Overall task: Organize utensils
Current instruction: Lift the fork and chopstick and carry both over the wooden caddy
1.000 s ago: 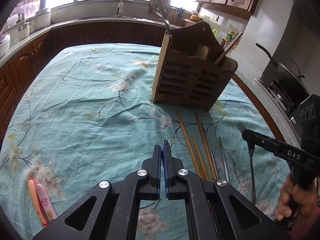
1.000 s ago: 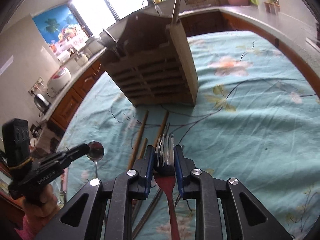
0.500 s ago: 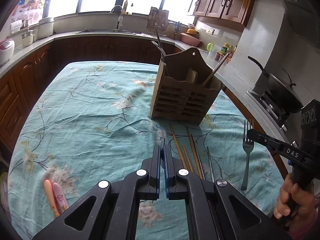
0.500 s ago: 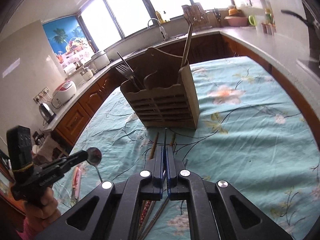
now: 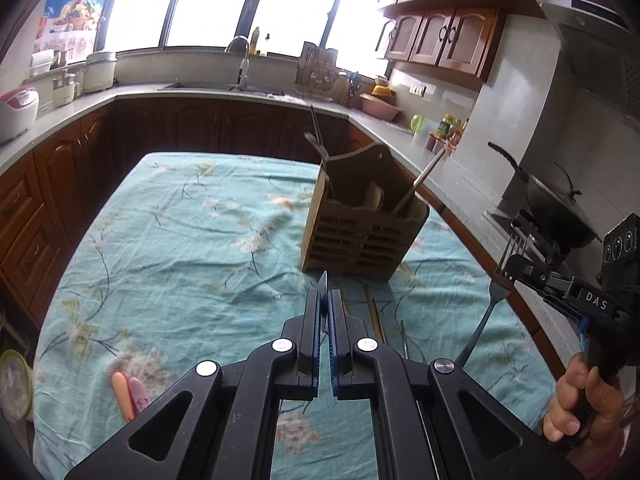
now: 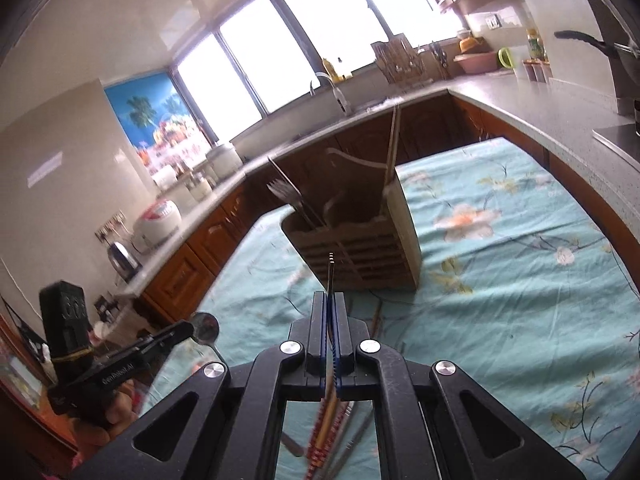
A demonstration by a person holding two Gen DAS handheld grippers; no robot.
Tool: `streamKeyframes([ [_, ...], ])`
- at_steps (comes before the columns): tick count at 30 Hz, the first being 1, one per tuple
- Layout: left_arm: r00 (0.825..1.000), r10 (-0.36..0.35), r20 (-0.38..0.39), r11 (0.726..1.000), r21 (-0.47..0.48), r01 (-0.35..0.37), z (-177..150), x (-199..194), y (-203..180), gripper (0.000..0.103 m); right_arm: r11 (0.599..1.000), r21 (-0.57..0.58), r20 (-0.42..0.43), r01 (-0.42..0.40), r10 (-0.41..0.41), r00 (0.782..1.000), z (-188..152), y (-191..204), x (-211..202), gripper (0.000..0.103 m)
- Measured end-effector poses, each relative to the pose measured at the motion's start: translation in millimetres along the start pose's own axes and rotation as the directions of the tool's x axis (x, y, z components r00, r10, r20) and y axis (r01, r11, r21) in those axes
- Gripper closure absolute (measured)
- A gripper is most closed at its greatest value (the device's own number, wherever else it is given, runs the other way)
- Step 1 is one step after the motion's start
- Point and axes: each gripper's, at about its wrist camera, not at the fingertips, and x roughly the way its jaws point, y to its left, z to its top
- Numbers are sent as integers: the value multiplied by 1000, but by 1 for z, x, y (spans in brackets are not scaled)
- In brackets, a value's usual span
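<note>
Basically teal floral tablecloth (image 5: 180, 264) w/ wooden caddy (image 5: 360, 236), kitchen.

I count two grippers: left gripper (image 5: 326, 308), right gripper (image 6: 330, 312). One wooden caddy (image 5: 360, 236). One fork (image 5: 494, 292) in the right, one spoon (image 6: 206, 328) in the left. Two small pink-orange utensils (image 5: 130, 394) on the cloth. Several chopsticks (image 5: 374, 316) below the caddy; exact number unclear.

A floral teal tablecloth (image 5: 192, 248) covers the table; a rice cooker (image 5: 16, 110) and wok (image 5: 556, 208) sit on the counters
</note>
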Motion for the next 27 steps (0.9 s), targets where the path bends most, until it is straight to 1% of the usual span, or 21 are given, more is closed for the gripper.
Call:
streamKeyframes([
  [6, 999, -2, 54, 1000, -14, 3, 11, -13, 2, 101, 999, 23, 71, -29, 27, 997, 13, 2, -7, 101],
  [13, 992, 0, 123, 1000, -25, 3, 27, -21, 5, 101, 997, 52, 118, -61, 55, 991, 26, -1, -6, 101],
  [20, 984, 3, 181, 999, -41, 4, 45, -17, 8, 101, 995, 50, 163, -85, 76, 984, 43, 3, -3, 101],
  [27, 972, 13, 235, 1000, -31, -6, 63, -5, 5, 101, 992, 53, 225, -116, 101, 969, 66, 3, 0, 101],
])
